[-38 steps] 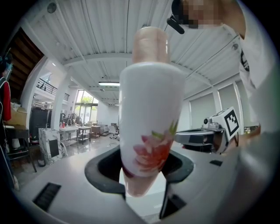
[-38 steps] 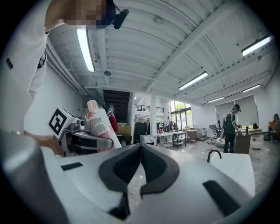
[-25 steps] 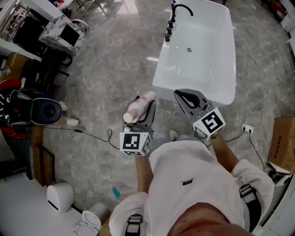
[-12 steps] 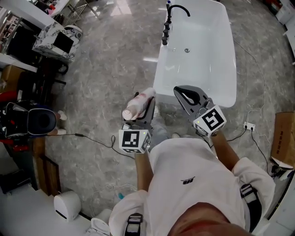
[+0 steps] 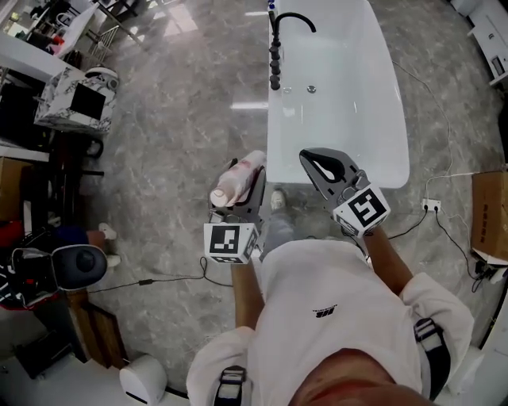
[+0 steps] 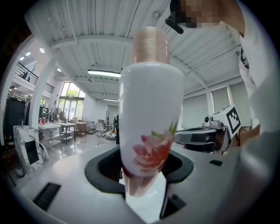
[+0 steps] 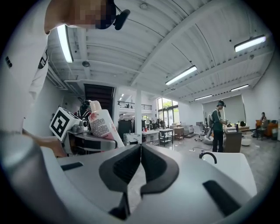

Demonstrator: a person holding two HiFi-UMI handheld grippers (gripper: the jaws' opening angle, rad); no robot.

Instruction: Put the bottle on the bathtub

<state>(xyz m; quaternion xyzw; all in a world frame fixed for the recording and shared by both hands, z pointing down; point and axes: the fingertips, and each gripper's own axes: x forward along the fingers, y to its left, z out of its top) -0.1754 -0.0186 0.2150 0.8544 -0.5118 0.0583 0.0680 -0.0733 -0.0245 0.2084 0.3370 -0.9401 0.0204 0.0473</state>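
Fingers (image 6: 101, 169) of our left gripper (image 5: 252, 181) clenched the bottle (image 6: 151, 109) between them, judged light, rigid, slick; our right gripper (image 7: 141, 151) beside them was closed, empty.

white flower-printed plastic bottle (image 6: 151, 122) sitting clamped in the left gripper (image 5: 252, 186), right gripper (image 5: 317, 164) hanging just right of it, by the near end of the white rectangular bathtub (image 5: 381, 158), black curved tap (image 5: 292, 17) standing on the tub's far left rim

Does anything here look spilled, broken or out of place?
Nothing stands out. The bottle is capped and clamped by its base in the left gripper, with no spill showing. The right gripper is shut on nothing, near the white bathtub.
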